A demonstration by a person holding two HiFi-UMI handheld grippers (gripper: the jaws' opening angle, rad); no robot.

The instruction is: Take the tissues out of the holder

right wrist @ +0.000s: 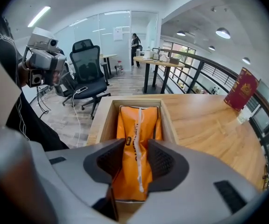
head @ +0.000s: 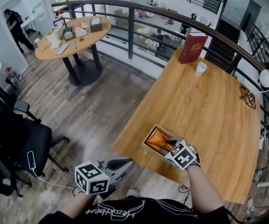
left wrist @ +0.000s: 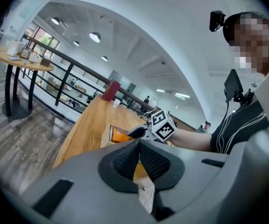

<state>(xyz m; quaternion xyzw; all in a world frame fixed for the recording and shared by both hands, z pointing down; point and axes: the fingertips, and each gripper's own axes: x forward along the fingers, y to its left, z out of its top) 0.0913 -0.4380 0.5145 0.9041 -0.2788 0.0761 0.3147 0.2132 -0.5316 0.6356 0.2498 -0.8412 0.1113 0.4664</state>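
An open wooden tissue holder [head: 147, 137] sits near the front left edge of the long wooden table [head: 209, 101]. An orange tissue pack [head: 157, 142] lies inside it. My right gripper [head: 171, 145] reaches down into the holder. In the right gripper view, its two pads press on the near part of the orange pack [right wrist: 137, 120], within the holder's walls [right wrist: 105, 120]. My left gripper [head: 125, 163] hangs off the table's left edge over the floor, shut with nothing in it [left wrist: 139, 144]. The left gripper view shows the holder [left wrist: 107, 135] and the right gripper [left wrist: 137, 132] ahead.
At the table's far end a red book [head: 192, 47] stands beside a white cup [head: 201, 68]. A small dark object [head: 248, 96] lies near the right edge. A curved railing [head: 139, 13] runs behind. A black office chair [head: 17, 139] stands at my left, with a round table [head: 74, 38] beyond.
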